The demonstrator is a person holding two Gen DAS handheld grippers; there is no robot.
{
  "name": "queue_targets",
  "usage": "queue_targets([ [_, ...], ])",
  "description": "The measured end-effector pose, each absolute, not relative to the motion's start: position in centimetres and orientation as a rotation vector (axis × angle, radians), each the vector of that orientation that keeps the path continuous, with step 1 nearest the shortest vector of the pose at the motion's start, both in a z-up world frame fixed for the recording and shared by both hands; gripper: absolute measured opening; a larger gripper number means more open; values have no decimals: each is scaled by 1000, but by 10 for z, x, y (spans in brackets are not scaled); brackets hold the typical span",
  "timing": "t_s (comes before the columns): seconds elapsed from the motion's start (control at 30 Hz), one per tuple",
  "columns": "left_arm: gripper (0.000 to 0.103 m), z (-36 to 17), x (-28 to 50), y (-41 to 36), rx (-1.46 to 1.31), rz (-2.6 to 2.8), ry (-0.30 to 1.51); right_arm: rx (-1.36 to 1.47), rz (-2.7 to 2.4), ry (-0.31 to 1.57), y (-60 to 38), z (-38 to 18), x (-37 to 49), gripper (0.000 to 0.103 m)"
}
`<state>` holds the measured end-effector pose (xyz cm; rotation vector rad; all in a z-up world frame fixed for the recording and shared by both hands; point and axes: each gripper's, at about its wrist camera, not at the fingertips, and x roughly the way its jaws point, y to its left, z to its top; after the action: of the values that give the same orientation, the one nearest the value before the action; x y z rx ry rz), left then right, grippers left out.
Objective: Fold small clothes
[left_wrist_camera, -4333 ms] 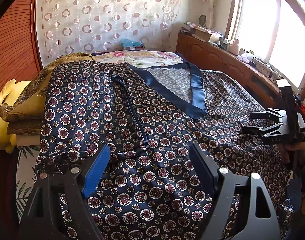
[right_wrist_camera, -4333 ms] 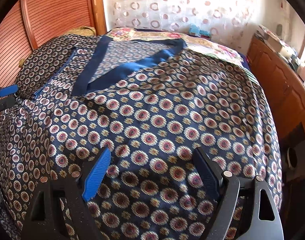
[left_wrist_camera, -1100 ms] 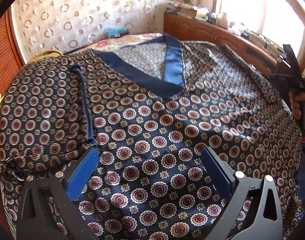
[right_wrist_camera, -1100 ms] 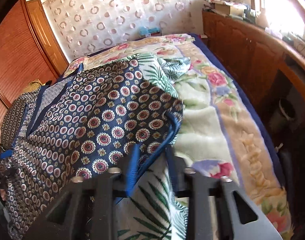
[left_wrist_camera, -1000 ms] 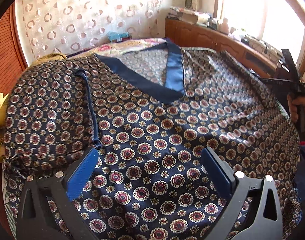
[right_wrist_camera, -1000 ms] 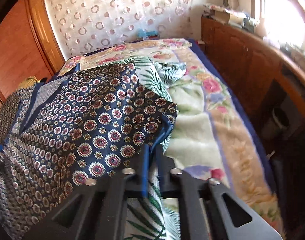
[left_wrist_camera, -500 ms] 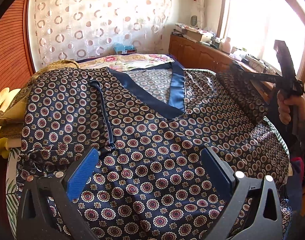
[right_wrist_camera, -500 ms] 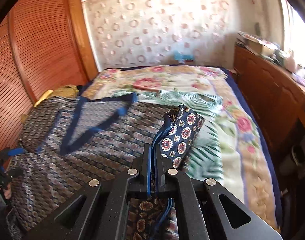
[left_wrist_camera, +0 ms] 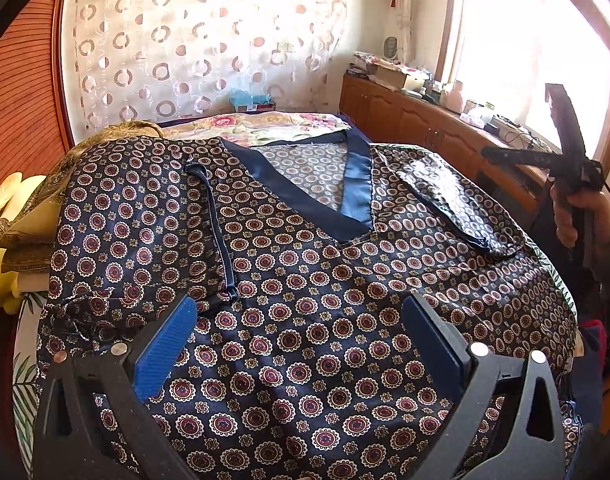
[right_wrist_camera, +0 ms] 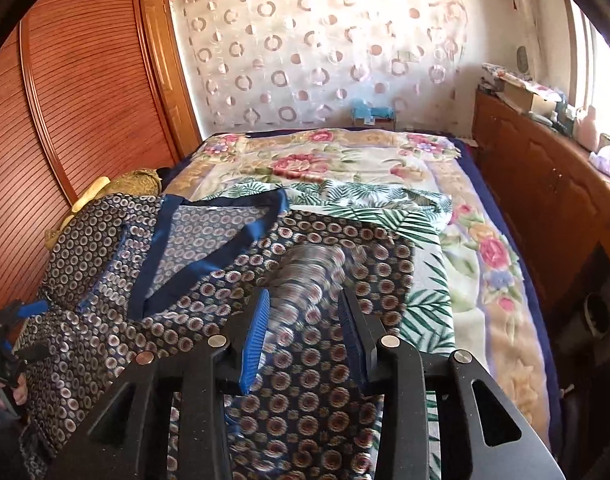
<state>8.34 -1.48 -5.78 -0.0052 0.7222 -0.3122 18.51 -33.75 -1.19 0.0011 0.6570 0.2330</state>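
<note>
Satin top [left_wrist_camera: 305,300] covers floral blanket [right_wrist_camera: 345,160]; left claw [left_wrist_camera: 301,344] apart; right claw [right_wrist_camera: 303,334] opening, empty.

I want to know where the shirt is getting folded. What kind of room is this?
Most likely a bedroom: a bed with a flowery blanket, a wooden wardrobe beside it, and a curtain on the far wall.

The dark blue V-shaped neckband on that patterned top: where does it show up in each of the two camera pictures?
Left wrist view: the neckband sits above centre, its V point aimed down toward the camera, past the open left gripper.
Right wrist view: the neckband lies left of centre, its V point down-left, beyond the opening right gripper.
Shared landmark: the circle-patterned curtain behind the bed.
</note>
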Motion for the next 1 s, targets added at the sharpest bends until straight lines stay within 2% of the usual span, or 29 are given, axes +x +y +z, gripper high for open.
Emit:
queue_targets([
  [0.3,103,-52,84,-7,-10,-292,700,-3,122,828,-351,-50,215,37],
  [0.5,103,-49,90,6,-18,-270,694,31,123,869,-363,-66,232,37],
  [0.57,103,-47,92,12,-20,-258,690,38,134,870,-365,-65,233,28],
  [0.6,103,-46,93,15,-22,-250,687,44,155,872,-366,-67,233,15],
  [0.63,103,-45,94,18,-24,-245,686,40,172,871,-365,-68,234,7],
  [0.73,103,-41,95,28,-28,-227,670,15,180,850,-365,-68,230,2],
  [1.0,103,-35,114,59,-28,-175,676,16,141,842,-375,-69,226,2],
])
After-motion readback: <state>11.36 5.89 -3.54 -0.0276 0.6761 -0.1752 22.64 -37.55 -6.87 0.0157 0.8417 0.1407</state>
